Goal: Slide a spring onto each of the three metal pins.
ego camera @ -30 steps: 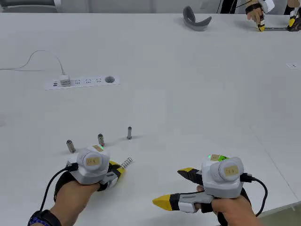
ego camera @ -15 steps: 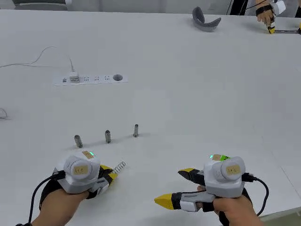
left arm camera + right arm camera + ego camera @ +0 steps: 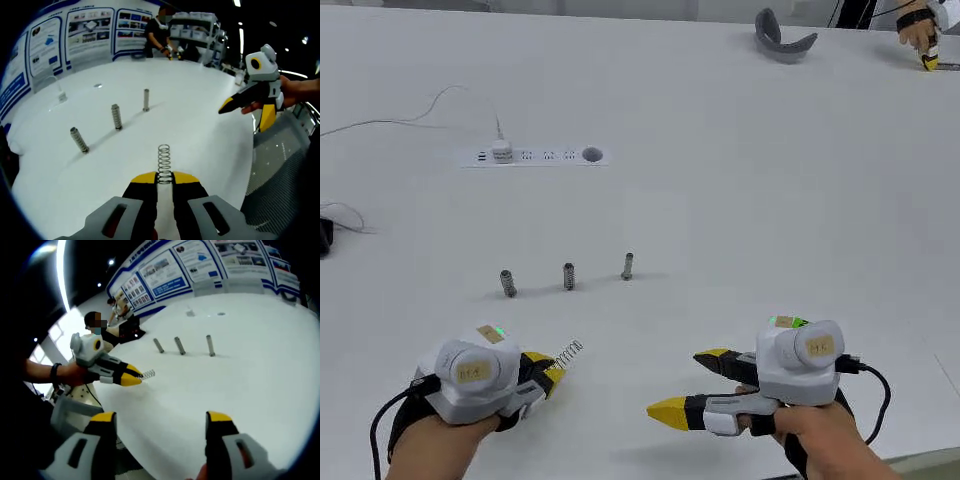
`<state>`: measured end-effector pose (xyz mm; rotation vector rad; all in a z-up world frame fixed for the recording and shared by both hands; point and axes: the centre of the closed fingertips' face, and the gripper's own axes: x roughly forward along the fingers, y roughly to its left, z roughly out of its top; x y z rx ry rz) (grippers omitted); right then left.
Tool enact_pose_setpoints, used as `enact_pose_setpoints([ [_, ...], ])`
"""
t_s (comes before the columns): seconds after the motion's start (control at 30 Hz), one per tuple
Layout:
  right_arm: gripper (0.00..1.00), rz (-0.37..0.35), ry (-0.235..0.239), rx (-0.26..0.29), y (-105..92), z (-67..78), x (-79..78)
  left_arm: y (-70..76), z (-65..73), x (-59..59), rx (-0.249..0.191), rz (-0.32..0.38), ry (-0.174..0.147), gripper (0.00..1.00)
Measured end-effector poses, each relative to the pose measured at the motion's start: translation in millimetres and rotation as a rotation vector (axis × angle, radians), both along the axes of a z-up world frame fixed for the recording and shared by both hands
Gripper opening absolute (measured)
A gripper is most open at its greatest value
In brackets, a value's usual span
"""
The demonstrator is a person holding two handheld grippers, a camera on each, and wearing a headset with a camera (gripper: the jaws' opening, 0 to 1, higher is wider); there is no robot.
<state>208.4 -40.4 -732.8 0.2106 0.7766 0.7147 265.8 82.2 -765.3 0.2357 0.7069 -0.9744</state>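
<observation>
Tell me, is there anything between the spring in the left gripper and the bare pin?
Nothing visible does: the spring, held in the left gripper, faces the bare pin across open table.

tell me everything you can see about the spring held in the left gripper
The small silvery wire coil spring has open, evenly spaced turns. One end is pinched between the yellow-tipped jaws of the left gripper; the rest sticks straight out ahead, free, above the white table, short of the three upright metal pins.
</observation>
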Motion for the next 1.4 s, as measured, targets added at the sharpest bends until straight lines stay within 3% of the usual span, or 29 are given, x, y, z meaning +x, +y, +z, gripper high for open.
enact_pose_setpoints([
  [0.23,0.73,0.03,-0.004,0.014,11.4,3.0,3.6,4.7,16.5,-2.9,-0.018,0.007,-0.025,0.1],
  [0.53,0.7,0.045,-0.012,0.067,28.0,11.9,11.7,-1.3,34.9,-7.4,-0.037,-0.012,-0.054,0.1],
  [1.07,0.57,0.066,-0.027,0.199,52.7,36.4,35.5,-27.2,59.0,-20.6,-0.074,-0.081,-0.096,0.1],
  [1.4,0.43,0.087,-0.004,0.251,62.3,42.8,41.9,-43.0,69.0,-28.1,-0.089,-0.136,-0.12,0.1],
])
